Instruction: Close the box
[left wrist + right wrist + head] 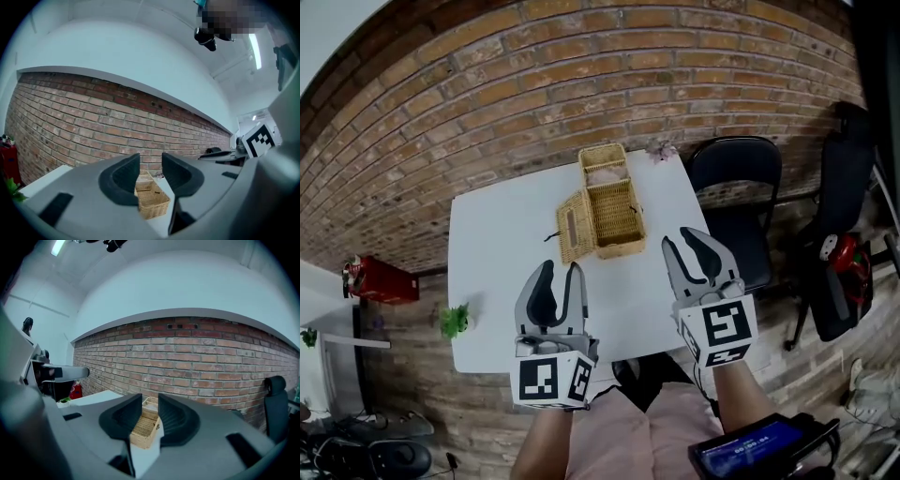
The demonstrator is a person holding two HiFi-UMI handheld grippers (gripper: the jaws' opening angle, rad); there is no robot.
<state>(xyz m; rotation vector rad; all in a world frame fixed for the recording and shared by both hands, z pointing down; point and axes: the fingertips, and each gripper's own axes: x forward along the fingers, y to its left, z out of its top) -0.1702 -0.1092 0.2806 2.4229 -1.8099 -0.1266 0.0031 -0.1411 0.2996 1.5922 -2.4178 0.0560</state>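
Looking down from the head view, you have the wicker box [616, 220] lying open on the white table [497, 281], towards its far edge and in front of the brick wall [487, 103]. Its larger near compartment shows its woven bottom. A woven flap [574, 227] stands up along the box's left side. At the far end a smaller woven section [603, 167] has something pale inside; you cannot tell what it is, nor whether that section is a second compartment or a raised lid.

Your left gripper [560, 267] hovers over the near part of the table, well short of the box. Its jaws stand apart with nothing pressed between them. In the left gripper view the box [152, 201] shows only through the gap, farther off on the table.

Your right gripper [682, 237] is held over the table's right edge, nearer the box than the left one but apart from it. Its jaws are also parted and grip nothing. In the right gripper view the box [143, 430] again sits beyond the gap.

A black chair [736, 183] stands just right of the table.
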